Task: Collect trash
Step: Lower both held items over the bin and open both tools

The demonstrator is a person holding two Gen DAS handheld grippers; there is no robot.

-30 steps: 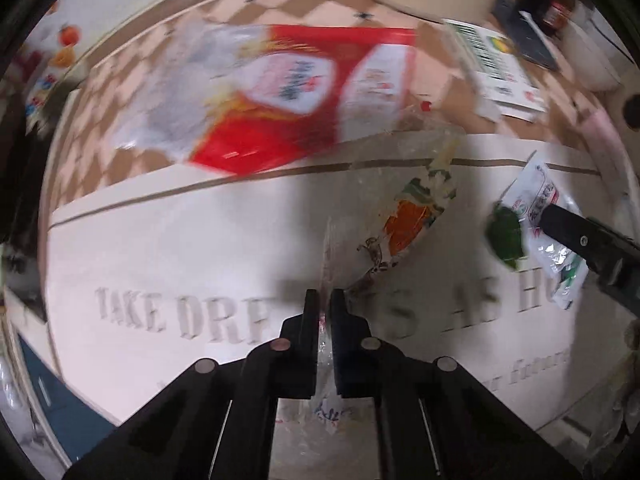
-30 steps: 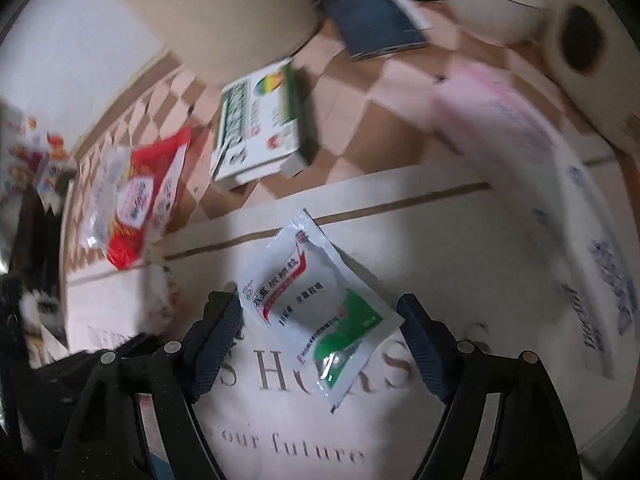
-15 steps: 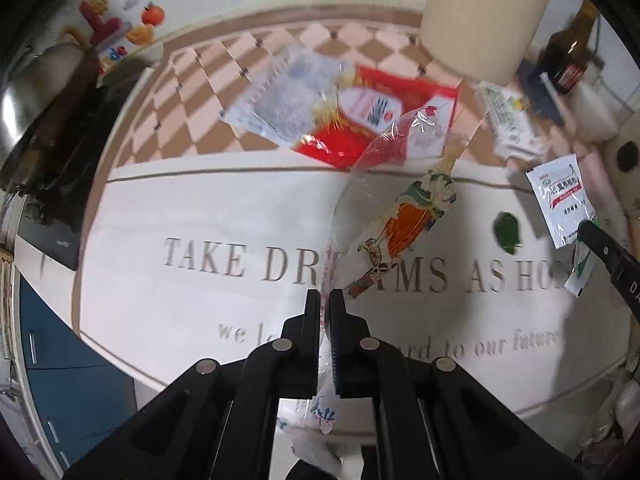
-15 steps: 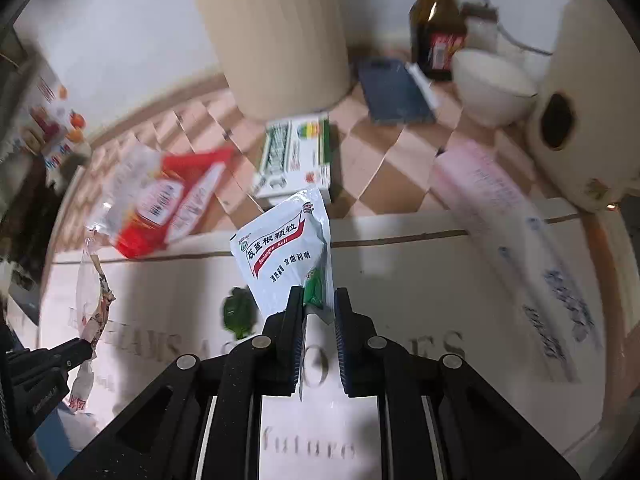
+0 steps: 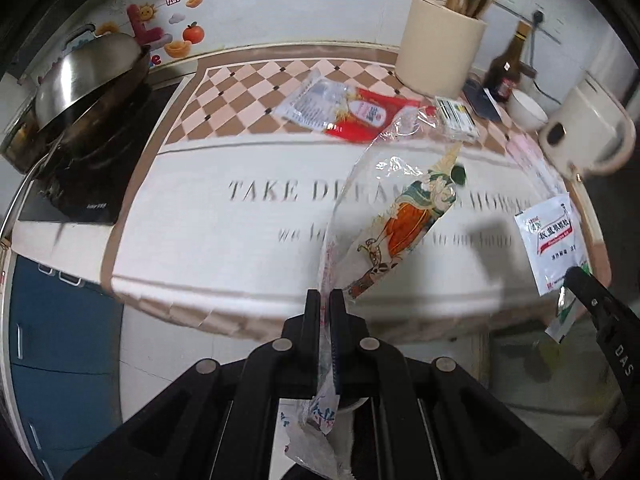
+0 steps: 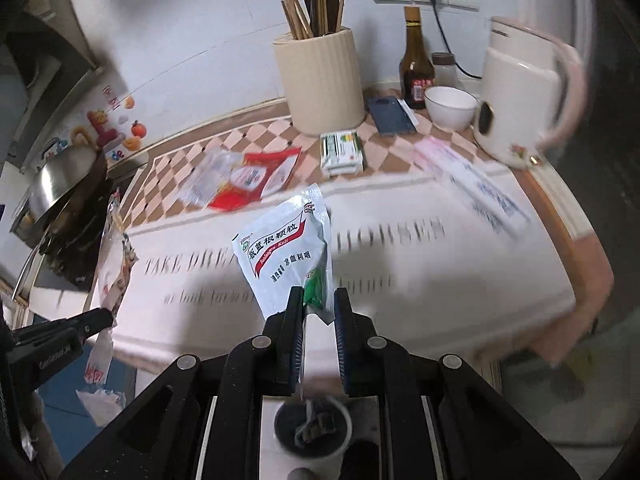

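My left gripper (image 5: 329, 298) pinches the limp, slippery clear wrapper (image 5: 390, 216) by its edge, my right gripper (image 6: 317, 304) likewise clamps the light white sachet (image 6: 282, 248) by its bottom edge.

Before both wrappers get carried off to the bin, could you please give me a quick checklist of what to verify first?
1. Left tool clamped on the clear cartoon-print wrapper: ok.
2. Right tool clamped on the white medicine sachet: ok.
3. Both wrappers lifted clear of the countertop mat: ok.
4. Bin location: cannot tell, none in view.
5. Counter free of trash: not ok, the red snack bag and the green-and-white box remain.
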